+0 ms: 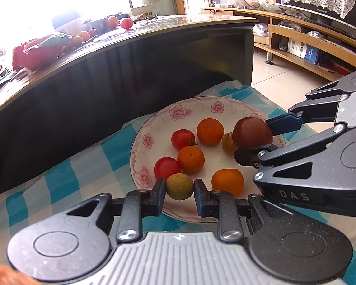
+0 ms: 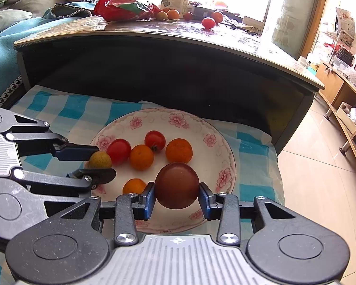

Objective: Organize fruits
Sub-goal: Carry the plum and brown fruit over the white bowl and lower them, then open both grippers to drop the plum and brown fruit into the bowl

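Both claws sit over the floral plate (image 2: 222,153) on the checked cloth (image 2: 66,109). Left claw (image 1: 180,187) is closed around a small yellow-green fruit (image 1: 179,186) at the plate's near-left edge; right claw (image 2: 176,196) clamps a dark red-brown fruit (image 2: 177,185) over the near-right part of the plate. Cannot tell whether either is lifted clear. Red tomatoes (image 2: 118,150) and oranges (image 2: 179,150) lie loose mid-plate. These look light, round, smooth-skinned, likely to roll or bruise; grip across the widest part, gently. Another small fruit is half hidden behind the dark one in the left view. More fruit on the dark desk (image 2: 178,35) far back is washed out by window glare.
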The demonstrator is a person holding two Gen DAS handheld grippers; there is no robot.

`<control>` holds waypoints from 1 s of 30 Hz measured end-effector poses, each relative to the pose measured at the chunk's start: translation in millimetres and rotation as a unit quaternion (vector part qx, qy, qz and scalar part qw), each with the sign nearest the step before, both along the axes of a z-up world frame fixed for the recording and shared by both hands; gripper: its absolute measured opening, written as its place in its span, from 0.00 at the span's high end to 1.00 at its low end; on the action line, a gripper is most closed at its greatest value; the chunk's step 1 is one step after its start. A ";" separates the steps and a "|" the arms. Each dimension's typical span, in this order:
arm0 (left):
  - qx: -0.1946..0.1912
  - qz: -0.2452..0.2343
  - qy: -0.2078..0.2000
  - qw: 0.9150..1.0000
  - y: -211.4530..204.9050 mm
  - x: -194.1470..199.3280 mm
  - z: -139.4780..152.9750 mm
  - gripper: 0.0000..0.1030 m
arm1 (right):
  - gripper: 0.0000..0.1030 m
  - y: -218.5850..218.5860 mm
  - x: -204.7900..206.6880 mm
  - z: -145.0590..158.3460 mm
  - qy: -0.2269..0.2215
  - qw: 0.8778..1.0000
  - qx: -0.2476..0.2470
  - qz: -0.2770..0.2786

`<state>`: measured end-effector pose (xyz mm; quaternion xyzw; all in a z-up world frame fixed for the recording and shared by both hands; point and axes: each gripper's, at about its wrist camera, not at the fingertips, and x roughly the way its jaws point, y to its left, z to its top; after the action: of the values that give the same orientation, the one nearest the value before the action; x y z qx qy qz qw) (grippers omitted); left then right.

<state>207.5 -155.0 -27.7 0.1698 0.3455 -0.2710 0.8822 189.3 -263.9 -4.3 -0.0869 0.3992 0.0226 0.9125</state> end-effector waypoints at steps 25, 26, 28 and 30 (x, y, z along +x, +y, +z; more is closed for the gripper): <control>-0.033 0.017 0.012 0.999 6.1 14.8 1.1 0.63 | 0.68 -10.0 19.4 1.1 -0.022 0.999 0.041 -0.012; -0.033 0.018 0.012 0.999 6.4 14.8 1.4 0.63 | 0.67 -11.0 19.5 2.5 -0.023 0.999 0.045 -0.013; -0.034 0.019 0.011 0.999 7.5 14.4 2.3 0.63 | 0.66 -12.8 19.8 6.0 -0.029 0.998 0.053 -0.016; -0.034 0.018 0.010 0.999 8.3 13.6 3.2 0.63 | 0.65 -15.3 20.5 9.3 -0.032 0.997 0.063 -0.021</control>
<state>221.1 -146.7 -24.4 0.1304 0.3483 -0.2681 0.8887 209.8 -279.2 5.0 -0.0218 0.3693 0.0258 0.9287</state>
